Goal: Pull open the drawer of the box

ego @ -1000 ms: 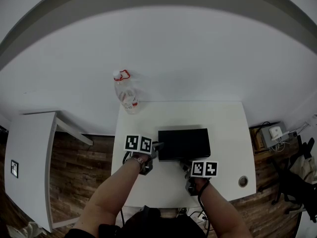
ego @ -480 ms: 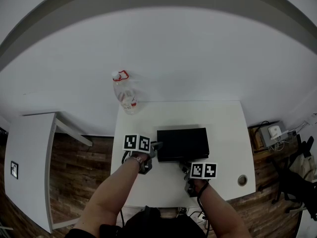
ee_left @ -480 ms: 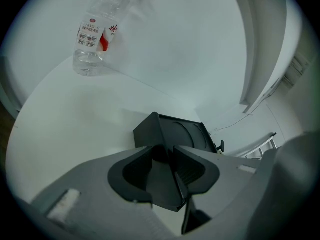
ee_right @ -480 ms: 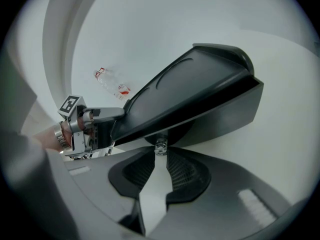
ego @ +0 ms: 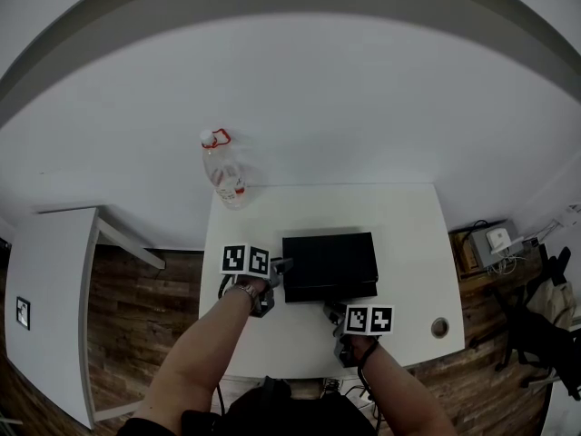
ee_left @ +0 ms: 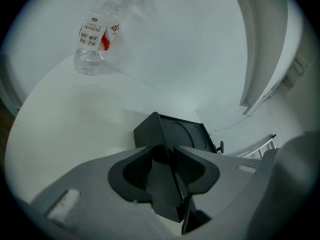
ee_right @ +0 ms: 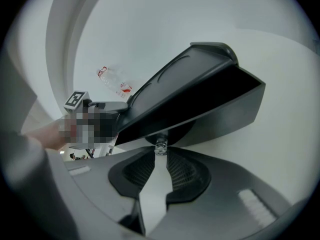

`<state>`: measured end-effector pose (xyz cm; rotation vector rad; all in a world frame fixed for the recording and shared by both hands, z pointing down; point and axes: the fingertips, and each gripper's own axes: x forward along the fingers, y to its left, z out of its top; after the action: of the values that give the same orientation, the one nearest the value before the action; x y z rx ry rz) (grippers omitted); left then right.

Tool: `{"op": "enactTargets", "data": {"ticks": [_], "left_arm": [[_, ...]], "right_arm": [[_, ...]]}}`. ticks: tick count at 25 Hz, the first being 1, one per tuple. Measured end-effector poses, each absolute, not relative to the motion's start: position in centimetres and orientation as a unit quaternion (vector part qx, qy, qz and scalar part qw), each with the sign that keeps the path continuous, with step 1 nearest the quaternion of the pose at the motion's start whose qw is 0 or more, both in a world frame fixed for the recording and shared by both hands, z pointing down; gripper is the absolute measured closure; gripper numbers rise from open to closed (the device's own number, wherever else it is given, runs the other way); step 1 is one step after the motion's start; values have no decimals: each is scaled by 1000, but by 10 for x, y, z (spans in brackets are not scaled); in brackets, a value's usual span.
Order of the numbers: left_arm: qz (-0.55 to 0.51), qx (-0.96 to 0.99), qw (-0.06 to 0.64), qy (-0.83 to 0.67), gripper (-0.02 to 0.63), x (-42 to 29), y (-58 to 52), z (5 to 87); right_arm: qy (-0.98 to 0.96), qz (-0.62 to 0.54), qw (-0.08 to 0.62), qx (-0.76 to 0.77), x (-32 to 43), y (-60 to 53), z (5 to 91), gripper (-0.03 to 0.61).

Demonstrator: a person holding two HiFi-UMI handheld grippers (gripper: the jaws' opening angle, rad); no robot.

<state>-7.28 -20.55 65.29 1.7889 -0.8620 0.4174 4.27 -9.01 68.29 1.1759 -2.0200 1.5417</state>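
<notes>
A black box (ego: 329, 260) lies on the white table (ego: 404, 234). Its drawer (ee_right: 230, 116) stands partly out toward me, a dark gap showing under the box's top. My right gripper (ee_right: 160, 152) is shut on the small clear knob (ee_right: 160, 146) on the drawer front; in the head view my right gripper (ego: 334, 309) sits just in front of the box. My left gripper (ee_left: 164, 153) clamps the box's near left corner (ee_left: 156, 126), and in the head view my left gripper (ego: 280, 269) touches the box's left end.
A clear water bottle (ego: 222, 173) with a red cap ring stands at the table's far left corner. A round cable hole (ego: 439, 327) sits near the front right corner. A second white table (ego: 45, 280) stands off to the left, and cables and gear lie on the floor at the right.
My right gripper has drawn back toward me a little with the knob, and the drawer has come slightly further out. The left gripper stays on the box.
</notes>
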Motion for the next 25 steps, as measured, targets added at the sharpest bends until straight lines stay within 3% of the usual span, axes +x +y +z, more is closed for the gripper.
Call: {"op": "enactTargets", "data": {"ticks": [25], "left_arm": [[163, 748, 529, -366, 469, -74, -206, 653]], "right_arm": [[-708, 550, 161, 413, 43, -47, 681, 503]]}}
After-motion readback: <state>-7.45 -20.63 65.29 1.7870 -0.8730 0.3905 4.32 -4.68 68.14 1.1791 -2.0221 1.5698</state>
